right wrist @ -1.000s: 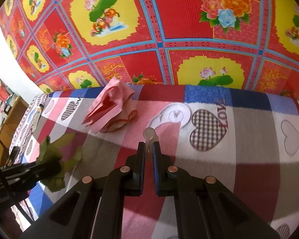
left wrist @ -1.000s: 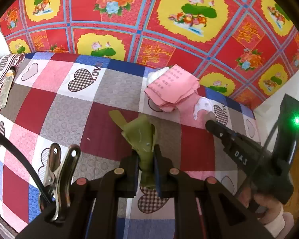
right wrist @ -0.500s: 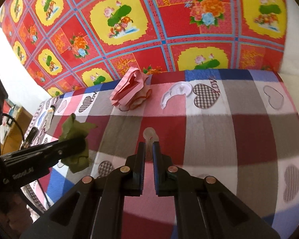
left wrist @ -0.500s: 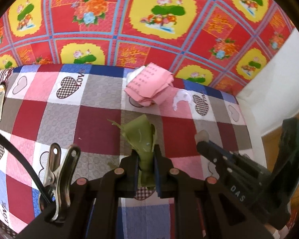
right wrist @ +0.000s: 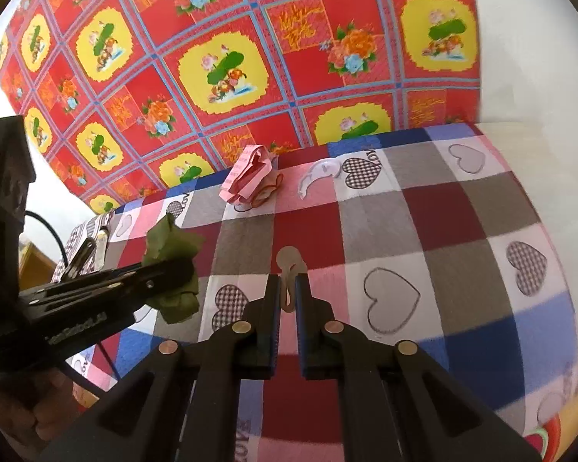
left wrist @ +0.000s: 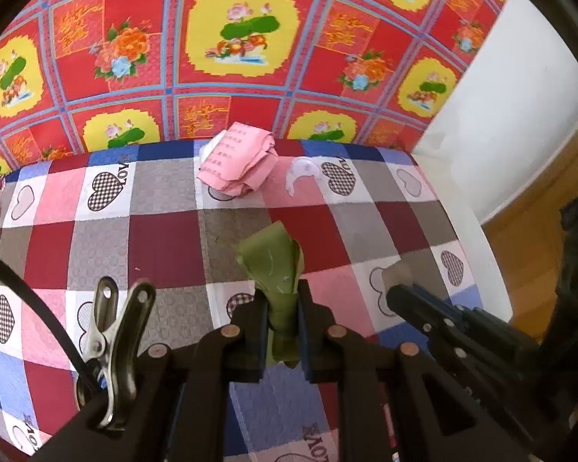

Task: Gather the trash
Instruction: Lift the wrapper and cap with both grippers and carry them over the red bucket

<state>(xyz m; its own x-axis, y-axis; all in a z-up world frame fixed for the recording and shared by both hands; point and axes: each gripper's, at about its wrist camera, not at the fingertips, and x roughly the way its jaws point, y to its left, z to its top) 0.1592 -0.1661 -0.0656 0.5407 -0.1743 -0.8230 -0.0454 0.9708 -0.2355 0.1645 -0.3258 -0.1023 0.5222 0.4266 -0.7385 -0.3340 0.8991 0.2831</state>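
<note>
Your left tongs are clamped tight on a crumpled olive-green paper wrapper, low in the centre of the frame, while your right tongs pinch a thin, translucent plastic scrap nearly shut. Both pieces look feather-light, limp and easily dropped, so keep your pinch on the bunched middle. Higher in the frame, on the checked heart-print cloth, a crumpled pink paper wad lies just beside a clear curved plastic piece, which looks slippery.
</note>
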